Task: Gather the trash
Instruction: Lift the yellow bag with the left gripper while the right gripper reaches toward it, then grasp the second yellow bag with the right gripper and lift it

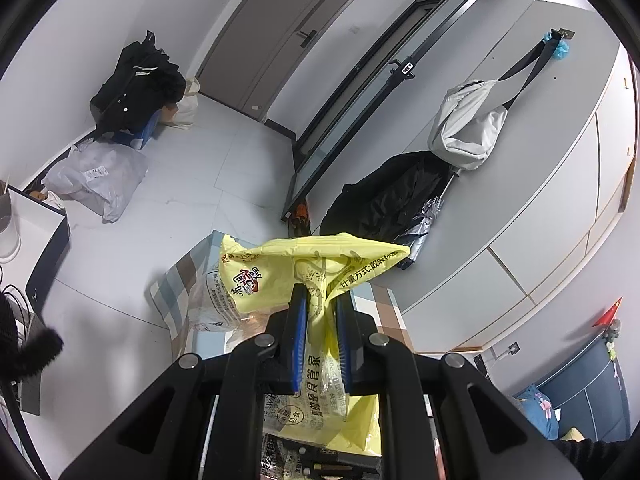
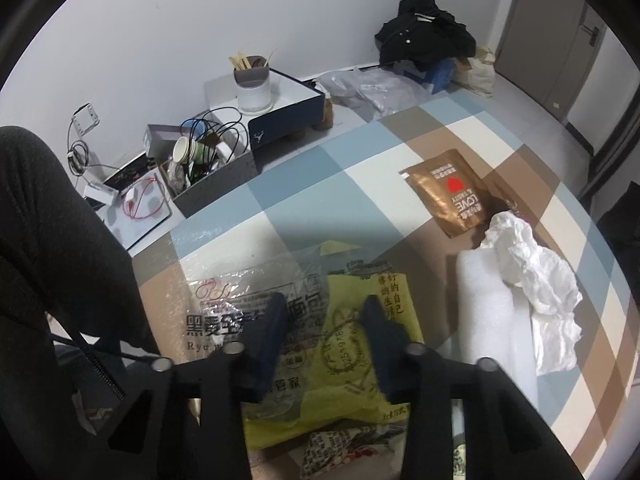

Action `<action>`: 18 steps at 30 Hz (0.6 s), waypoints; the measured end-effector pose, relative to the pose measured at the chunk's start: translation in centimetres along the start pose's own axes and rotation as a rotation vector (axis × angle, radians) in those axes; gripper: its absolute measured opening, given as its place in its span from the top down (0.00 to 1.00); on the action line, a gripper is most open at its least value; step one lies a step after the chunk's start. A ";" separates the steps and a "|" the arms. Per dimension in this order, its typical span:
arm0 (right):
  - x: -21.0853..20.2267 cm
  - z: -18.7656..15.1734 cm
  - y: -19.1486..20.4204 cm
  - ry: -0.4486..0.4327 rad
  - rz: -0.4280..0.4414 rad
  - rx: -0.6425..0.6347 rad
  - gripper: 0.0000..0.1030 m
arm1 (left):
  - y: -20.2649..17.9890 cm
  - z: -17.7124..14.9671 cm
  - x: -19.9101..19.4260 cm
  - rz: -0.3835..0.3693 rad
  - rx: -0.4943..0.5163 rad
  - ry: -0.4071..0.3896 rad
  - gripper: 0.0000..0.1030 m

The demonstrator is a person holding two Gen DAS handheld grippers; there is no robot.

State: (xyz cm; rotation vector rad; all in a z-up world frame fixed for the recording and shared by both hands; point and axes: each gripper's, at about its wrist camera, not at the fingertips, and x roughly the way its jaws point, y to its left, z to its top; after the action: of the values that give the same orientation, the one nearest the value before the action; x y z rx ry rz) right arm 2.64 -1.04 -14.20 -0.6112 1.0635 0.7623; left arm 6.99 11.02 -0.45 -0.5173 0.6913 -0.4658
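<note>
The left claw (image 1: 320, 300) is closed tight on the yellow bag (image 1: 280, 268), which rises between its blue pads. The right claw (image 2: 326, 304) stands partly open above the same bag (pad contact cannot be told). Only the right view shows the checkered bench (image 2: 360, 152), white foam (image 2: 492, 312), crumpled tissue (image 2: 536, 272) and brown sachet (image 2: 452, 192).

Grey bag (image 1: 466, 124) beside black umbrella (image 1: 394, 196)
</note>
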 end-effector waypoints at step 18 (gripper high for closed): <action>-4.7 0.1 -1.0 -0.082 0.120 -0.042 0.64 | 0.6 0.6 -1.1 -0.002 -0.032 -0.057 0.91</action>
State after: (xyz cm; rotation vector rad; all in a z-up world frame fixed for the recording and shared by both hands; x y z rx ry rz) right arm 2.15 -2.71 -9.75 -0.5511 1.0169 0.9089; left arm 6.82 12.27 0.10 -0.5593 0.6445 -0.4404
